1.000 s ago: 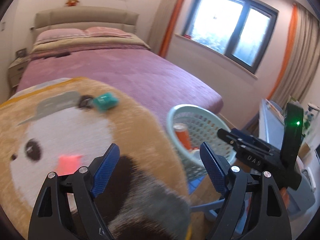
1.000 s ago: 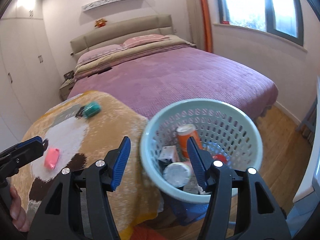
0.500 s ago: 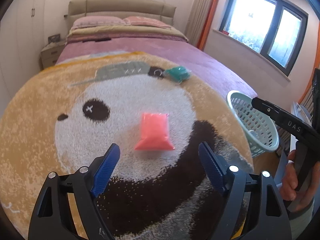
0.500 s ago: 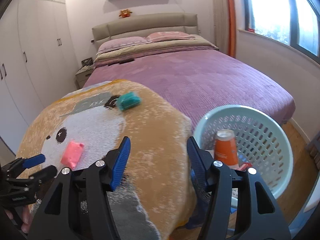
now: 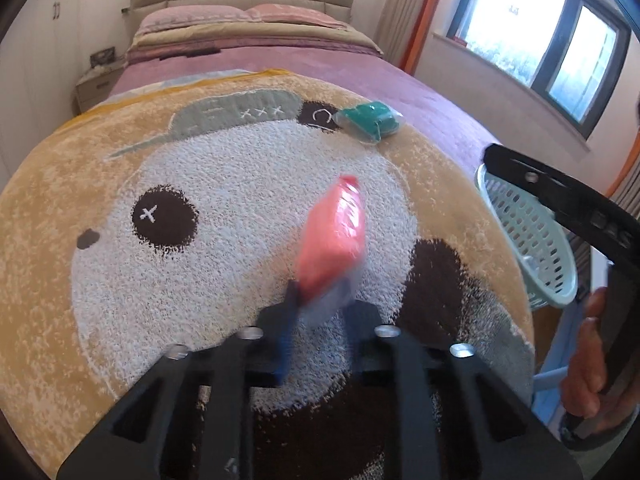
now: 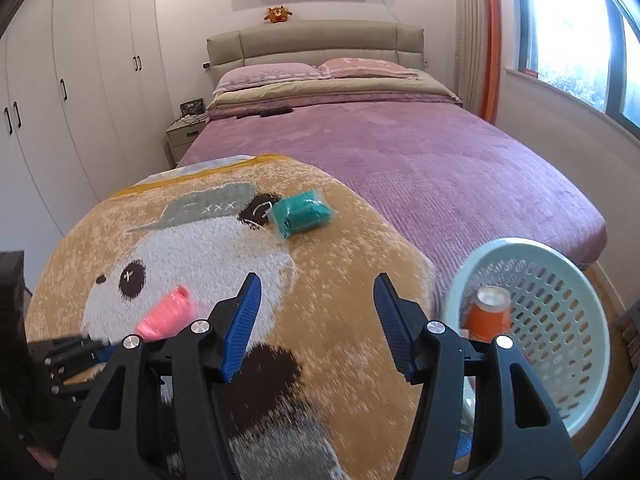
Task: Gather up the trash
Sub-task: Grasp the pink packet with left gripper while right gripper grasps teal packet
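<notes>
The left gripper (image 5: 318,312) clamps the near end of a pink packet (image 5: 334,236) over the panda blanket (image 5: 224,184). The right gripper (image 6: 316,316) hangs open and empty beside the basket (image 6: 560,280).

Bare rug (image 6: 340,280) around green packet (image 6: 303,213)

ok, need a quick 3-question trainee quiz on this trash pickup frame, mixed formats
1. True or false: the left gripper is shut on the pink packet.
2. What lies on the blanket near the panda's cap? A) teal packet B) remote C) sock
3. Fill in: the orange can stands inside the ____.

Key: 1 true; 2 A, the teal packet; 3 basket.
</notes>
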A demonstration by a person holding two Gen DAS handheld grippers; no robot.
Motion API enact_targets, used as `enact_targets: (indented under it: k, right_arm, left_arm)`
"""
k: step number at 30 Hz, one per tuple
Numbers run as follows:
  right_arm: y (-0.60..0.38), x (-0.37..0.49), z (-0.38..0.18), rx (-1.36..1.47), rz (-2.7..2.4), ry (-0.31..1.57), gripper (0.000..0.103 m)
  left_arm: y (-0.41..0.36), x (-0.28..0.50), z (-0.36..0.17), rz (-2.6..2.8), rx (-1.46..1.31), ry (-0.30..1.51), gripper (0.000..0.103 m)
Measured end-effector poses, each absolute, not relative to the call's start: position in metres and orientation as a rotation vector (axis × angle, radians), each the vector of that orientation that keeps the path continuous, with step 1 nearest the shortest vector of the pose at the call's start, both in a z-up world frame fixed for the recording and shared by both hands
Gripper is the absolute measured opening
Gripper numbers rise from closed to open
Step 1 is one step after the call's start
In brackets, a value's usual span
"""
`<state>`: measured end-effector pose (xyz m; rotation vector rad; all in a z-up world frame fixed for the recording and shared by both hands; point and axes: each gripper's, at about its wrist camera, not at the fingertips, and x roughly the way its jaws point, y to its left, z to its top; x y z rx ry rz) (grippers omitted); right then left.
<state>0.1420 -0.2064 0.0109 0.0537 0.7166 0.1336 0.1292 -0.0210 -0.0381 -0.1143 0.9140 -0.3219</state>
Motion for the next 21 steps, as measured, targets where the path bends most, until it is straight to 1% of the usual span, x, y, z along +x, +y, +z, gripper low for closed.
enact_targets:
  k: [8,9,10,12,15,18,21]
  right_arm:
    - [-0.191,0.198,-0.011,0.169,0.179,0.807,0.055]
    - [-0.19,0.205,-0.015,0.184,0.178,0.821,0.055]
    - [-0.19,0.211,-0.019,0.194,0.175,0.833,0.055]
    - [-0.189,0.218,-0.026,0.202,0.172,0.841,0.055]
    - [-0.187,0.219,-0.036,0.186,0.17,0.844,0.055]
    - [-0.188,0.218,-0.039,0.198,0.183,0.846,0.055]
    - [-0.19,0.215,-0.035,0.195,0.182,0.828,0.055]
  left_arm:
    - [0.0,0.134,-0.038,-0.316,-0.142,0.874,0.017]
    - [0.0,0.134,-0.038,-0.315,-0.132,0.883,0.024]
    - [0.002,0.133,-0.038,-0.314,-0.132,0.888,0.042]
    - [0.009,0.133,-0.034,-0.317,-0.165,0.887,0.065]
    - [0.014,0.138,-0.025,-0.32,-0.15,0.883,0.066]
    - [0.013,0.15,-0.02,-0.285,-0.077,0.877,0.071]
    - [0.002,0.161,-0.026,-0.305,-0.019,0.88,0.071]
